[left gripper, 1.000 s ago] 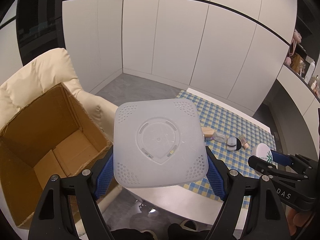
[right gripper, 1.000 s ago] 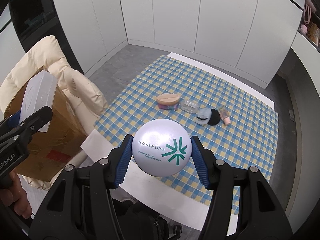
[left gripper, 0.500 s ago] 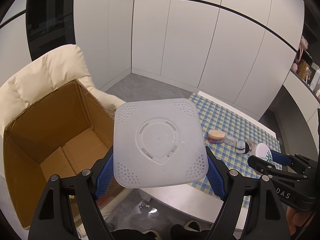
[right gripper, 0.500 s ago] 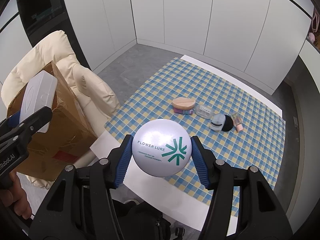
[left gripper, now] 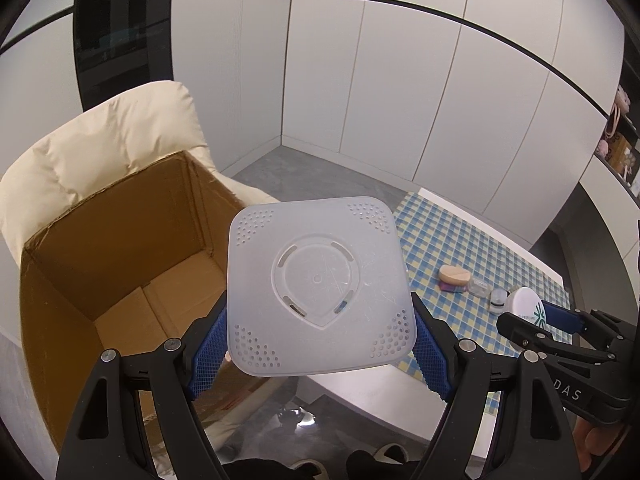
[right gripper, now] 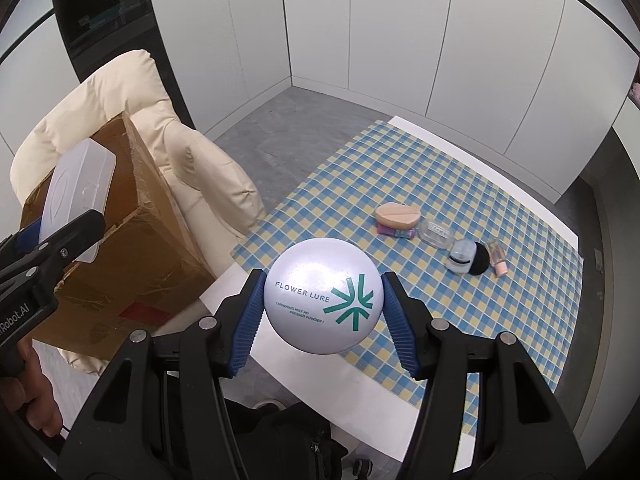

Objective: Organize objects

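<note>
My left gripper [left gripper: 316, 344] is shut on a translucent white square case [left gripper: 318, 286], held flat side up beside the open cardboard box [left gripper: 120, 280]. The same case [right gripper: 78, 196] shows edge-on at the left of the right wrist view, over the box [right gripper: 152, 256]. My right gripper [right gripper: 322, 314] is shut on a round white powder compact [right gripper: 322, 294] with green print, held above the near edge of the table; the compact [left gripper: 526, 306] also appears at the right of the left wrist view. The box looks empty inside.
The box sits on a cream padded armchair [left gripper: 100, 144]. A blue and yellow checked cloth [right gripper: 400, 184] covers the white table, with several small cosmetics on it: a beige puff [right gripper: 396, 214], a clear jar [right gripper: 436, 234], a black puff [right gripper: 478, 260]. White cabinets stand behind.
Both grippers have swung left with their loads. The box now fills more of the left wrist view, and the table items have slid right in both views.
</note>
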The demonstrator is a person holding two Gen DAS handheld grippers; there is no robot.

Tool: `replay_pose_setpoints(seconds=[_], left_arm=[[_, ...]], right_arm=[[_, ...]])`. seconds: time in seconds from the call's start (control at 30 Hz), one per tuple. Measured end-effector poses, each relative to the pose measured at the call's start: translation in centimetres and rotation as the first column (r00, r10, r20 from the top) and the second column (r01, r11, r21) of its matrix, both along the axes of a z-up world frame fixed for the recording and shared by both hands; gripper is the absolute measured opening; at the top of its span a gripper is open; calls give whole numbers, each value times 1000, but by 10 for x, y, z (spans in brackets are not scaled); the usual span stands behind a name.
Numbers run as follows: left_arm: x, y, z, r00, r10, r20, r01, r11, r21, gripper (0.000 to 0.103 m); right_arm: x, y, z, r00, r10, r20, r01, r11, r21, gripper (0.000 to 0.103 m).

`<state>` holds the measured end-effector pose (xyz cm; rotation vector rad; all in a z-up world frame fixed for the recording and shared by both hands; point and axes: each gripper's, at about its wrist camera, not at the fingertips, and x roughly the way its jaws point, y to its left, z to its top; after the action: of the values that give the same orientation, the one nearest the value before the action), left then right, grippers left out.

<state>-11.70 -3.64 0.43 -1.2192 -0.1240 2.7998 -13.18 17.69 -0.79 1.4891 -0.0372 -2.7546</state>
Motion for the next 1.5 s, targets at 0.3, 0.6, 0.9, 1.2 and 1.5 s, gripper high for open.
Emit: replay_pose_setpoints(seconds=[0.3, 0.6, 0.9, 1.2, 1.5], left_arm=[[1, -19, 2, 999, 35, -1, -35, 999, 1, 81], [8, -33, 2, 997, 72, 0, -72, 997, 3, 81], [11, -52, 2, 995, 105, 3, -105, 995, 3, 81], [17, -66, 2, 991, 133, 7, -133, 991, 1, 81], [20, -83, 2, 987, 162, 7, -162, 987, 0, 81]], right_arm=[[-6, -20, 1, 999, 33, -5, -33, 999, 1, 60], [-12, -39, 3, 998, 67, -7, -67, 998, 1, 60], [-17, -58, 3, 995, 98, -9, -98, 995, 1, 60], [-19, -77, 3, 991, 133, -11, -133, 991, 4, 60], [-22, -93, 5, 987, 160, -15, -160, 987, 4, 60]])
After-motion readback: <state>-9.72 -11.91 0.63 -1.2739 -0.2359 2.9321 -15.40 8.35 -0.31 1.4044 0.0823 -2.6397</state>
